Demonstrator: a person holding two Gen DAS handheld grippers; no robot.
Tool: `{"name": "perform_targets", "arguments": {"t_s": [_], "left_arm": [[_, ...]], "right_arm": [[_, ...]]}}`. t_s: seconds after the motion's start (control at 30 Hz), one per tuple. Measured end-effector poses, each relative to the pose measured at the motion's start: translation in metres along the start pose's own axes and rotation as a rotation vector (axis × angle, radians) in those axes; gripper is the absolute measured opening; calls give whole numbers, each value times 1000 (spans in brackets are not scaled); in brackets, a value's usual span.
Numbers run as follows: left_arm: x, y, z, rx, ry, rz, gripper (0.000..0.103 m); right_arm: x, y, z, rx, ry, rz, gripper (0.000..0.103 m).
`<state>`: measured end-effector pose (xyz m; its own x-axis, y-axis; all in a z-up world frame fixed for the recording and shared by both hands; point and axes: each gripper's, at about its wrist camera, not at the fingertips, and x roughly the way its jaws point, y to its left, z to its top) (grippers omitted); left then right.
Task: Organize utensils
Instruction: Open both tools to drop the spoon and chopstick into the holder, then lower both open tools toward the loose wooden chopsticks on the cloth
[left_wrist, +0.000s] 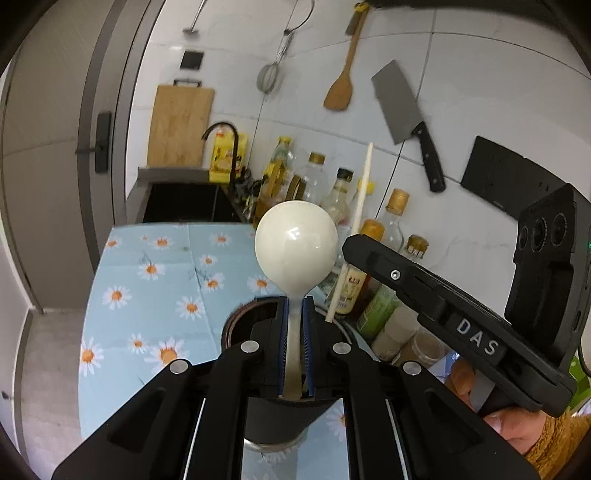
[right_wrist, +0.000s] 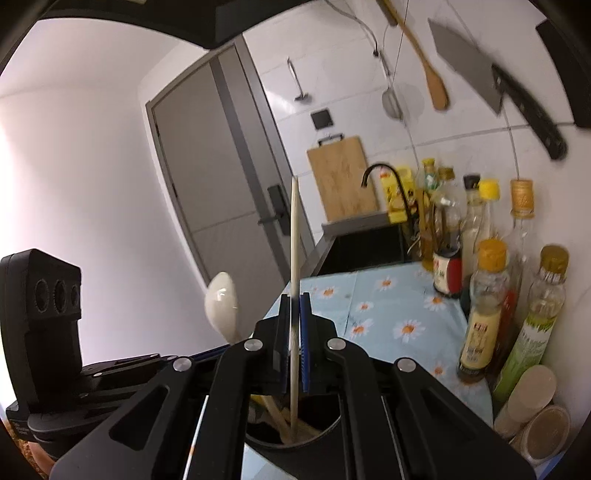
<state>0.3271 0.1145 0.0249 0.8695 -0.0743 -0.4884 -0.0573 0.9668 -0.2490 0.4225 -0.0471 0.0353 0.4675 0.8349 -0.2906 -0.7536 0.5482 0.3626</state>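
Observation:
A white spoon (left_wrist: 295, 247) stands upright with its bowl on top. My left gripper (left_wrist: 295, 302) is shut on its handle, and the blue pads touch both sides. Its lower end reaches into a black utensil holder (left_wrist: 236, 325) on the daisy tablecloth. In the right wrist view a pale chopstick (right_wrist: 294, 229) stands between the pads of my right gripper (right_wrist: 294, 297), with a thin gap on each side. Its foot rests in the holder (right_wrist: 325, 432) among other wooden utensils. The two grippers sit side by side over the holder. The spoon (right_wrist: 221, 302) also shows at the left there.
Several sauce and oil bottles (right_wrist: 484, 306) and jars (right_wrist: 546, 432) crowd the wall side of the counter. A sink (left_wrist: 184, 203) with a black tap lies beyond the tablecloth (left_wrist: 155, 280). A cleaver (left_wrist: 406, 118), wooden spatula (left_wrist: 340, 88), strainer and cutting board (left_wrist: 181, 125) are on the tiled wall.

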Motion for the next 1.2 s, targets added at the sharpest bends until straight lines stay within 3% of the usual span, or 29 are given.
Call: {"name": "perform_targets", "arguments": {"t_s": [0.13,0.67,1.2], "left_arm": [[1,1,-4,-16,19,-2,30],[-30,-2,-7,-32,-16,14,30],[-79,-7,-44,-82,25,36,30]], "right_arm": [[-3,-2,-1,19,6,5,26],[-38,-5,2,64,-22,1,27],[-88,-4,-22,56,68,-32,27]]}}
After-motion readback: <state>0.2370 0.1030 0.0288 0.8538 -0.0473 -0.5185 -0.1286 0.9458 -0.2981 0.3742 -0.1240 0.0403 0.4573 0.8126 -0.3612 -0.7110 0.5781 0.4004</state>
